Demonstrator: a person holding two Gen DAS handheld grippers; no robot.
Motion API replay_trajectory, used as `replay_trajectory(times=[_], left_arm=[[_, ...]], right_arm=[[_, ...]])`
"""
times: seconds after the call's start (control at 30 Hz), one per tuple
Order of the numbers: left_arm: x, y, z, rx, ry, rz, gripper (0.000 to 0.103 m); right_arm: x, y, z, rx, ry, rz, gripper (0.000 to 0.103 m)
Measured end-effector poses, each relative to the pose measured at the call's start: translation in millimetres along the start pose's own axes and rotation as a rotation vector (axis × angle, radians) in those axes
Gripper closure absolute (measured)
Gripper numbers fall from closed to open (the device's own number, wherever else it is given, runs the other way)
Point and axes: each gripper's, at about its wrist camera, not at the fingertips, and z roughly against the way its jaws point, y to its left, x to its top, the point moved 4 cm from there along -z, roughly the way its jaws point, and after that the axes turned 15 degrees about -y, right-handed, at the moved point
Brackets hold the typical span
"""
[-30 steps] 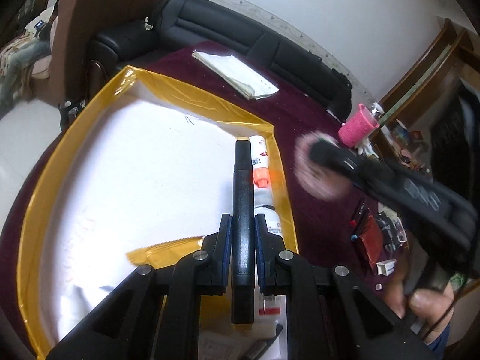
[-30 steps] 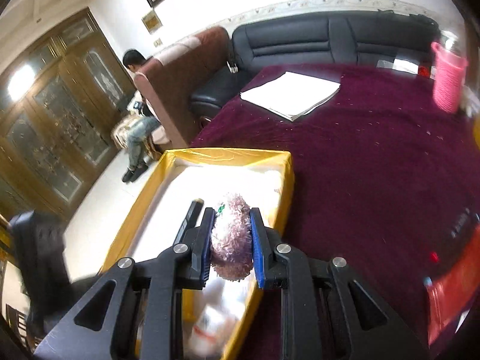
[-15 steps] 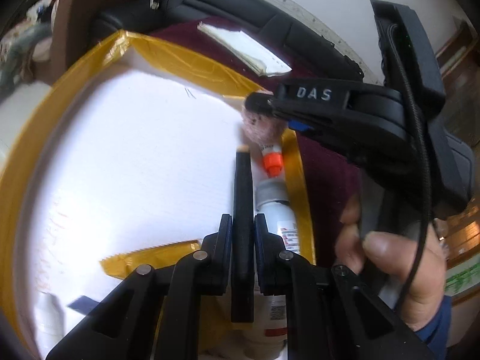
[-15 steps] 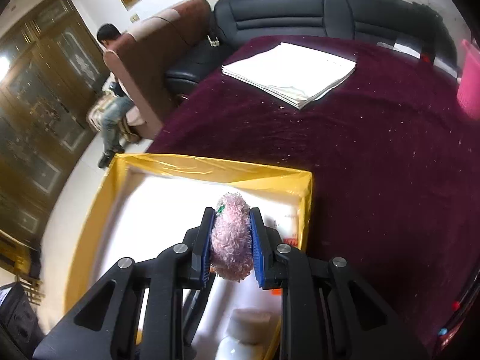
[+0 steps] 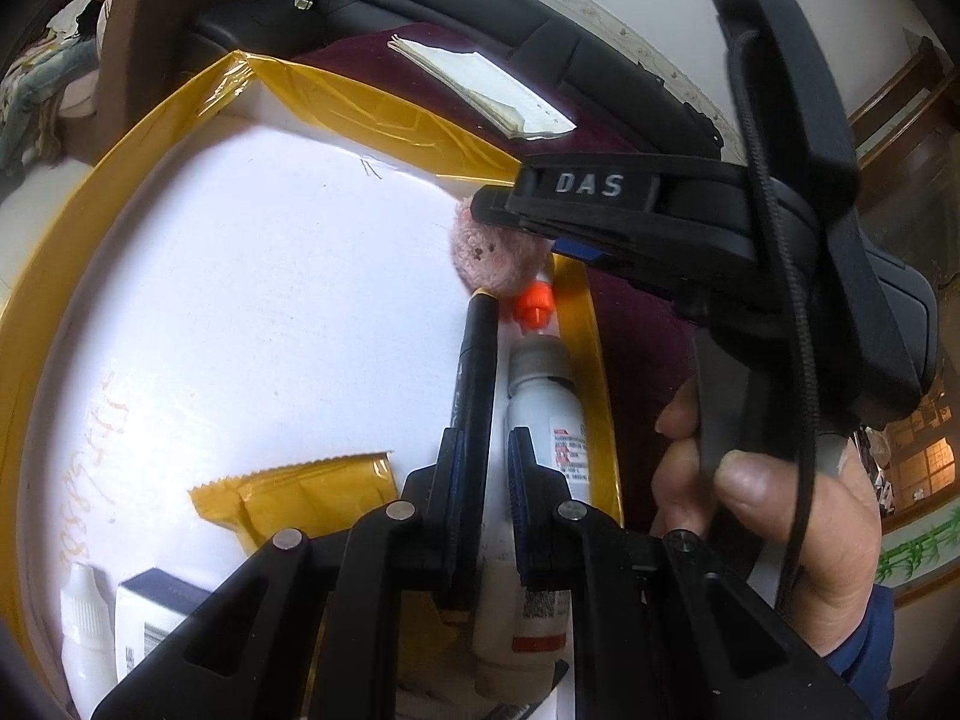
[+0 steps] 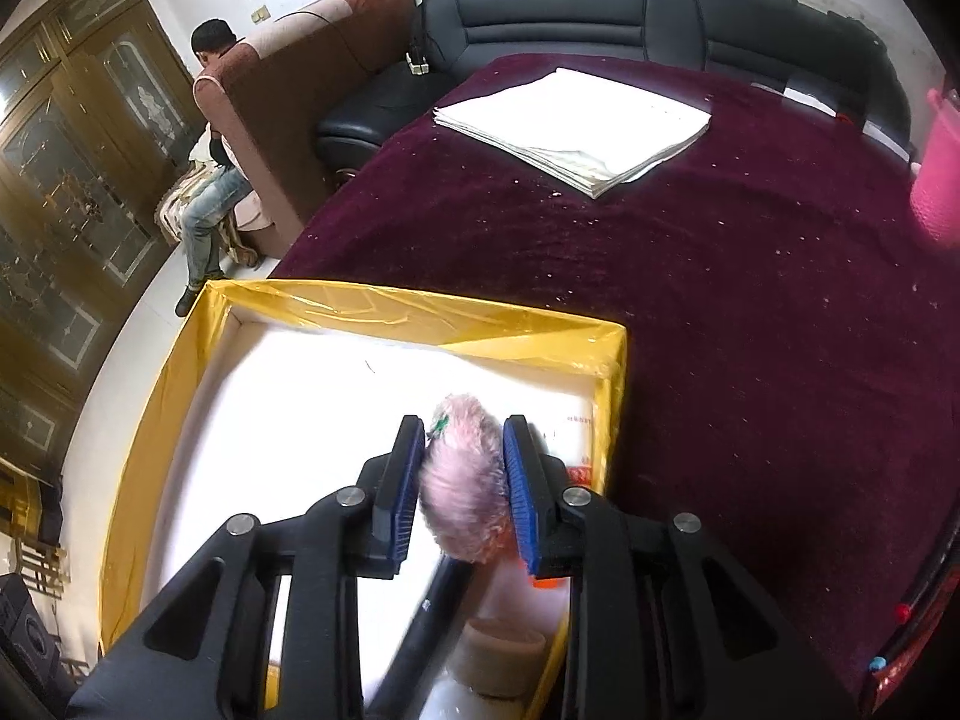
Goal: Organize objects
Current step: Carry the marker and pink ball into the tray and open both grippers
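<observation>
A: What is changing at the right gripper [image 6: 461, 483]?

B: Its jaws are opening around the pink fluffy ball [image 6: 465, 480], which a second ago was clamped above the bench; it is now sitting low inside the yellow-rimmed box [image 6: 414, 306], just beside the orange-capped tube [image 5: 531, 309].

A: And the left gripper [image 5: 485, 501]?

B: It is staying clenched on the black marker [image 5: 477, 372], which is lying over the box floor. The ball's placement is, by judgement, nearly complete.

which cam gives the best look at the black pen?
Left wrist: the black pen runs lengthwise between the left gripper pads, its tip by the pink pompom. Right wrist shows only a blurred stretch below the pompom.
</observation>
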Motion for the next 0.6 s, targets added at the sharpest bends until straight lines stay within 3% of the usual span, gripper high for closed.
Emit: replay_trajectory(times=[0.47,0.6], left_arm=[[-7,-18,31,-0.008,-0.039,-0.05,0.091],[-11,-36,40,-0.03,-0.053,-0.088,0.09]], right_arm=[[-10,-5,71,0.098,-0.086,-0.095,0.075],[-30,-23,103,0.137,-0.115,-0.166,0.067]])
